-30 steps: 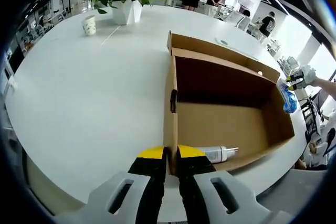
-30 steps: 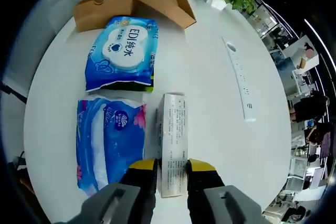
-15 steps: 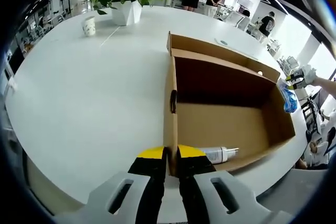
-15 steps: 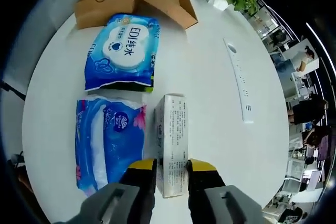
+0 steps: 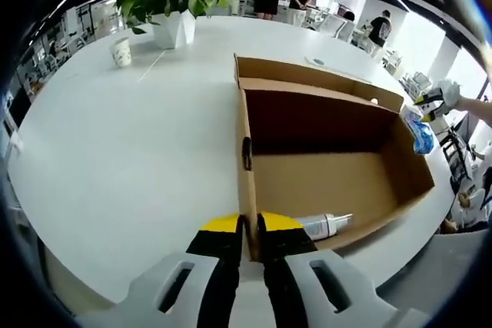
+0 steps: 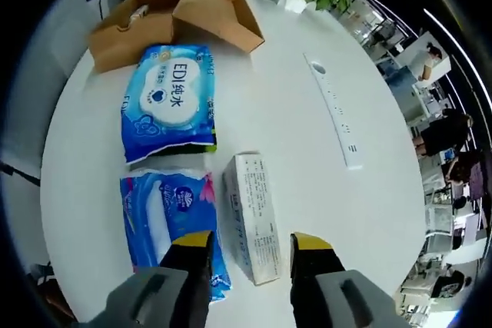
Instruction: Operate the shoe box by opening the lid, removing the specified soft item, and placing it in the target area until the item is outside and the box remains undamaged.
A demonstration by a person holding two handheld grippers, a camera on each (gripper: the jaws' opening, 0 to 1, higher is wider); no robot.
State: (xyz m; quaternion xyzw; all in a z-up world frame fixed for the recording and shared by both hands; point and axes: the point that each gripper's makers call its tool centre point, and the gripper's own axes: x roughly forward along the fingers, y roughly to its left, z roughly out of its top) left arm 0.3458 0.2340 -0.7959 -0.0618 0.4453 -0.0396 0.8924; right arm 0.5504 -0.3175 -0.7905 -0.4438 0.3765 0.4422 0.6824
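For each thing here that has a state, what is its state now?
Shoe box: open, gripped at its wall.
Left gripper: shut on the box wall.
Right gripper: open, around the carton.
Carton: lying on the table.
Bottle: lying inside the box.

Bottle [image 5: 321,225] partly hidden behind box wall [image 5: 247,190]

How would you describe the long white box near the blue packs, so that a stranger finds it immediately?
On the white table, look in front of the right gripper, where two blue soft packs lie. The white box lies beside the nearer one. It alone is rigid, narrow and covered in small print.
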